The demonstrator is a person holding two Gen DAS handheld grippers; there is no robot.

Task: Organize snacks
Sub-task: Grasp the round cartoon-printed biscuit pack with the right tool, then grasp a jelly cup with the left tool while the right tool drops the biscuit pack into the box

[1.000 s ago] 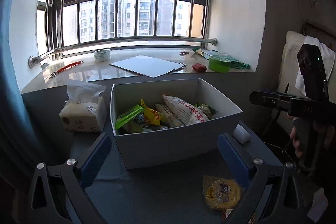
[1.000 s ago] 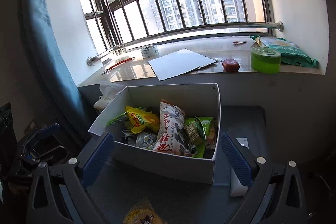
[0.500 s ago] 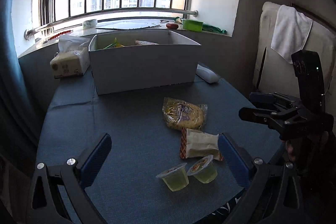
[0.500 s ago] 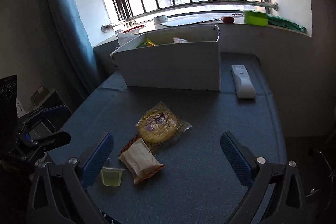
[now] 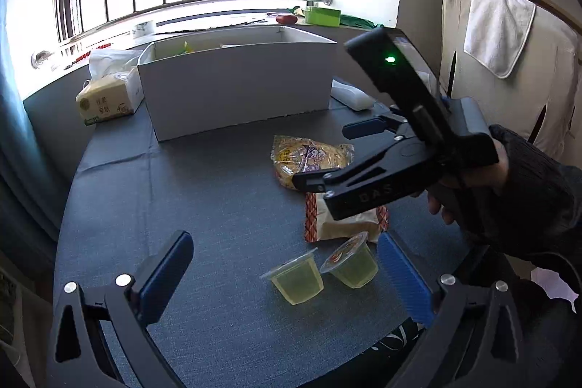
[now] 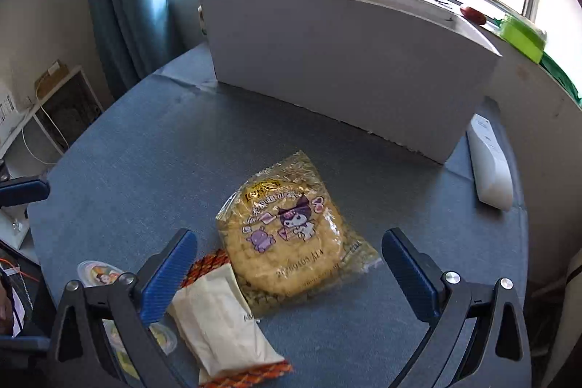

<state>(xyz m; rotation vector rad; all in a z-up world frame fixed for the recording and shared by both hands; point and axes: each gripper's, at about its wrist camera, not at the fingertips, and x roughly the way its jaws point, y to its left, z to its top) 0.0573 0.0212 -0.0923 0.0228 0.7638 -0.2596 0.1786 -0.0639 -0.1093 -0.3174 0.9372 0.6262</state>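
A white box (image 5: 236,90) (image 6: 345,60) with snacks inside stands at the back of the blue table. In front lie a yellow round snack bag (image 5: 309,159) (image 6: 291,235), a beige packet with orange ends (image 5: 345,220) (image 6: 222,315) and two green jelly cups (image 5: 298,279) (image 5: 351,266). My left gripper (image 5: 287,271) is open, low over the jelly cups. My right gripper (image 6: 287,264) is open, low over the yellow bag and the packet; it also shows in the left wrist view (image 5: 327,155).
A tissue pack (image 5: 109,97) sits left of the box. A white remote (image 5: 351,95) (image 6: 489,166) lies right of it. The windowsill holds a green tub (image 5: 322,15) (image 6: 520,35). A towel (image 5: 498,24) hangs on a chair at right.
Both grippers have pulled back from over the box and dropped low over the loose snacks. The right gripper moved in over the yellow bag and the packet.
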